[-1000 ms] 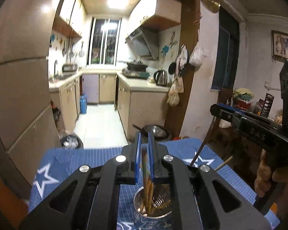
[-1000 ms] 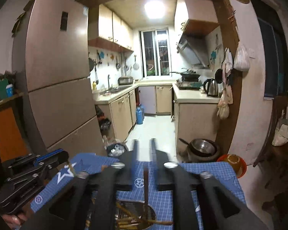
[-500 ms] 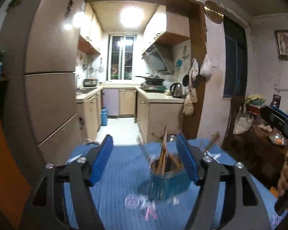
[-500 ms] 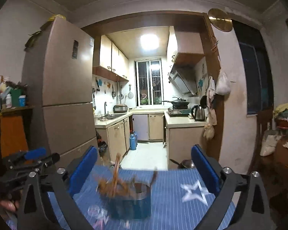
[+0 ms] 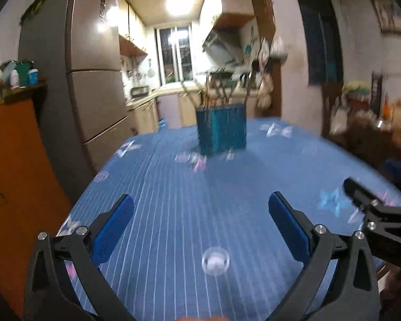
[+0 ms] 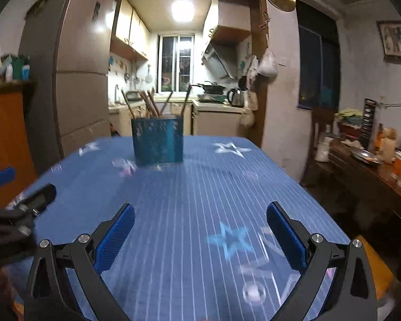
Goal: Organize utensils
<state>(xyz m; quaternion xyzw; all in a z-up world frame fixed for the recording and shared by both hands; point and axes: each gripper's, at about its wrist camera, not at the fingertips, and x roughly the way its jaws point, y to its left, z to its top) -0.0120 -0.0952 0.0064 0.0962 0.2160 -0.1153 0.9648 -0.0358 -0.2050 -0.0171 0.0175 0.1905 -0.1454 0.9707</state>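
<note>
Left wrist view shows the blue utensil holder (image 5: pixel 221 129) standing upright on the star-patterned blue tablecloth (image 5: pixel 173 214), chopsticks and other utensil handles (image 5: pixel 216 91) fanning out of its top. Well short of the holder, the left gripper (image 5: pixel 200 230) has its jaws opening toward full spread, with only bare cloth between the blue pads (image 5: pixel 112 230). Seen from the right wrist, the right gripper (image 6: pixel 200 230) is likewise spread wide and empty — the holder (image 6: pixel 157 139) sits far ahead of it, slightly to its left. No loose utensils show on the cloth near the holder, so the sorting looks finished or nearly so. Any next move calls for finding another stray piece — none is in sight.
</note>
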